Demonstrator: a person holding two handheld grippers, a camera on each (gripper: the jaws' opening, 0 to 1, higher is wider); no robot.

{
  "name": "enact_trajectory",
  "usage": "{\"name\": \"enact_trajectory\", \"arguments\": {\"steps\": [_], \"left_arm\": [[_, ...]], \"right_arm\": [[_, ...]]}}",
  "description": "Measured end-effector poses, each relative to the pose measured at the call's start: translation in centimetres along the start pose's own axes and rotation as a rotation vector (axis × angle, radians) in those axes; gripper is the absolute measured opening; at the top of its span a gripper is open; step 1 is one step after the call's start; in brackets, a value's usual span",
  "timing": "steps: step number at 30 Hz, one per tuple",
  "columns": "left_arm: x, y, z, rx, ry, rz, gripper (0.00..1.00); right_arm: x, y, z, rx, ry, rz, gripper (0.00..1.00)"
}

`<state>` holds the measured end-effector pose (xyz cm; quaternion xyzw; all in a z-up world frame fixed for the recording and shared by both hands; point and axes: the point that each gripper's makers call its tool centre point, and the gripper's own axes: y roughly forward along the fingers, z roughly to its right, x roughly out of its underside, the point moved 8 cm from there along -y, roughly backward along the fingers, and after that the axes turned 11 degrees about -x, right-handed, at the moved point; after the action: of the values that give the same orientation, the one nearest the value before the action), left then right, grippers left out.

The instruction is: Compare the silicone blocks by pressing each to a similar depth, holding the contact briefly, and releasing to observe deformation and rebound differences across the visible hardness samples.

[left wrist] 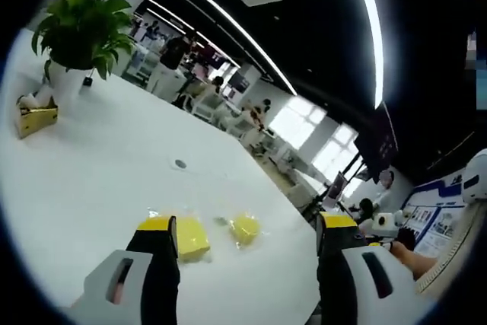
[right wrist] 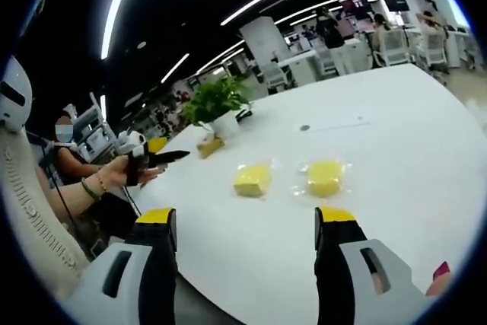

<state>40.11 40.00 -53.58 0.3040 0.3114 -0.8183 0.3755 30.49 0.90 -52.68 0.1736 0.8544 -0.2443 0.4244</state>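
Note:
Two yellow silicone blocks in clear wrap lie on the white table (right wrist: 396, 188). In the right gripper view the squarer block (right wrist: 253, 179) lies left of the rounder block (right wrist: 325, 177), both a short way beyond my open right gripper (right wrist: 245, 217), which holds nothing. In the left gripper view the larger block (left wrist: 194, 237) is partly hidden behind one jaw and the smaller block (left wrist: 246, 227) lies between the jaws, farther off on the table. My left gripper (left wrist: 247, 223) is open and held above the table. A hand holds the left gripper (right wrist: 156, 159) off the table's left edge in the right gripper view.
A potted plant (left wrist: 80, 32) (right wrist: 217, 104) and a small gold box (left wrist: 36, 118) (right wrist: 209, 144) stand at one end of the table. A small round port (left wrist: 180, 164) (right wrist: 304, 128) sits mid-table. A seated person (right wrist: 76, 180) is beside the edge. Desks and people fill the office behind.

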Motion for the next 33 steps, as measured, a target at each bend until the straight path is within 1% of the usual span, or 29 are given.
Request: {"name": "enact_trajectory", "arguments": {"steps": [3,9,11,12,13,16,18,20,21,24,26,27,33], "left_arm": [[0.2,0.9,-1.1,-0.016,0.003,-0.005,0.73],[0.8,3.0,-3.0,-0.016,-0.032,-0.039,0.73],[0.8,3.6,-3.6,-0.015,-0.049,-0.040,0.67],[0.8,3.9,-3.9,-0.020,-0.067,-0.036,0.63],[0.6,4.3,-4.3,-0.024,-0.103,-0.027,0.61],[0.5,5.2,-5.1,-0.027,-0.135,-0.027,0.65],[0.4,6.2,-5.9,-0.031,-0.155,-0.032,0.67],[0.5,6.9,-6.2,-0.025,-0.184,-0.033,0.66],[0.6,7.4,-6.6,-0.023,-0.221,-0.037,0.65],[0.8,8.7,-7.9,-0.043,-0.258,-0.040,0.65],[0.9,9.4,-8.4,-0.046,-0.264,-0.041,0.65],[1.1,9.8,-8.7,-0.051,-0.273,-0.056,0.65],[2.2,11.7,-10.0,-0.073,-0.302,-0.088,0.67]], "right_arm": [[0.1,0.2,0.3,0.008,0.005,-0.017,0.68],[0.1,0.8,0.6,0.016,0.013,-0.036,0.68],[0.1,1.0,0.8,0.016,0.016,-0.044,0.68],[0.2,1.1,0.8,0.015,0.013,-0.047,0.68],[0.2,1.2,0.9,0.019,0.006,-0.052,0.68],[-0.1,1.3,0.9,0.014,0.011,-0.038,0.69],[-0.2,1.2,1.1,0.016,0.013,-0.040,0.69],[-0.1,1.2,1.4,0.023,0.012,-0.047,0.69],[0.0,1.1,1.6,0.026,0.019,-0.049,0.69],[0.2,0.9,2.1,0.036,0.034,-0.048,0.69],[0.3,0.9,2.3,0.040,0.041,-0.050,0.69],[0.3,0.9,2.4,0.043,0.044,-0.051,0.69],[0.4,1.1,3.2,0.050,0.057,-0.065,0.69]]}}
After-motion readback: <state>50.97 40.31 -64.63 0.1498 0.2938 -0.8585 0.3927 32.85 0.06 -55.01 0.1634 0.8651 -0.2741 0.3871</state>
